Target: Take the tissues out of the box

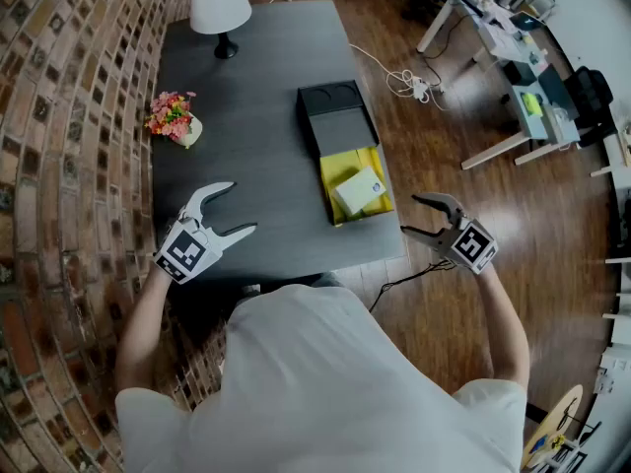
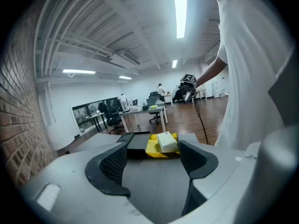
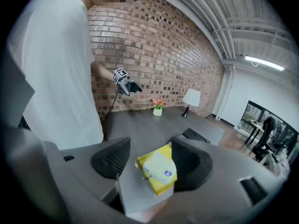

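Nothing is grasped yet (left gripper [image 1: 243, 206] and right gripper [image 1: 409, 214] held wide); the tissue pack [image 1: 358, 191] must be reached in its yellow box [image 1: 340, 164]

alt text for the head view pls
A person holds the left hand-held gripper and right hand-held gripper, both open, near a dark table, either side of a yellow box with a tissue pack inside. Its black lid, flowers and a lamp lie beyond.

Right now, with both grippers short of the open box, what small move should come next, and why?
Probably bring the right gripper in over the tissue pack: it lies untouched in the yellow box, and that gripper hangs nearest, beside the table edge, jaws apart and empty.
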### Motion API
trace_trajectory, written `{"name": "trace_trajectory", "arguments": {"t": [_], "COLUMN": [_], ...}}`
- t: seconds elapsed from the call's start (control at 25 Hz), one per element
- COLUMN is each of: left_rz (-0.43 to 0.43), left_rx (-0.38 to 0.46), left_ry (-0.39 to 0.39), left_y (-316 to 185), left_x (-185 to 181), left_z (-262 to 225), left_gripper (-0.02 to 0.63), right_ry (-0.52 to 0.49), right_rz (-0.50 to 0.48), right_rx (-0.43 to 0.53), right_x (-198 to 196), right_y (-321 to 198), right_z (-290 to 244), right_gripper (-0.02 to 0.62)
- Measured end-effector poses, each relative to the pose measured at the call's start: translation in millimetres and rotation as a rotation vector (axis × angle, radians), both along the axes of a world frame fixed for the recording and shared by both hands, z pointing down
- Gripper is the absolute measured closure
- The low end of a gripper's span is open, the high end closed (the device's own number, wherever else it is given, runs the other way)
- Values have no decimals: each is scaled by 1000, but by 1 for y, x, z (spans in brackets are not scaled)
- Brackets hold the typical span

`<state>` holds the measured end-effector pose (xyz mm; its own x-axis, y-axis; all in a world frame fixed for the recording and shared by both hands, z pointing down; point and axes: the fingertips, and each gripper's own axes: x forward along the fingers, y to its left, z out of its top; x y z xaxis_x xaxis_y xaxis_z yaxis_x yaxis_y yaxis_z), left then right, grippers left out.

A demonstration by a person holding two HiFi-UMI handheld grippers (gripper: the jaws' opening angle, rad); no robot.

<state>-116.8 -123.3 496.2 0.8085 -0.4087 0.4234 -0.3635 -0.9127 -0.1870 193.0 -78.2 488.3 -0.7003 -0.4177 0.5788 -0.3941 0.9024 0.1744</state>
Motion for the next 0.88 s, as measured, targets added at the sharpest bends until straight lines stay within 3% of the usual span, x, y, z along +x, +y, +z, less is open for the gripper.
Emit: {"name": "trace_trajectory", "arguments": {"t": [0.44,0.88], "left_rz": [-24,-100], "left_rx": [2,-21], "left_ry": [35,49], "left_y": [-14,-3], "left_x": [32,40], "left_z": [-2,7], "left_gripper": [247,247], "right_ry": [246,416], "right_rz": [-115,-336], "right_rx": [-16,-99], "right_x": [58,60], "right_y": [-17,-40], "right_z": [22,65], "right_gripper": [304,296]}}
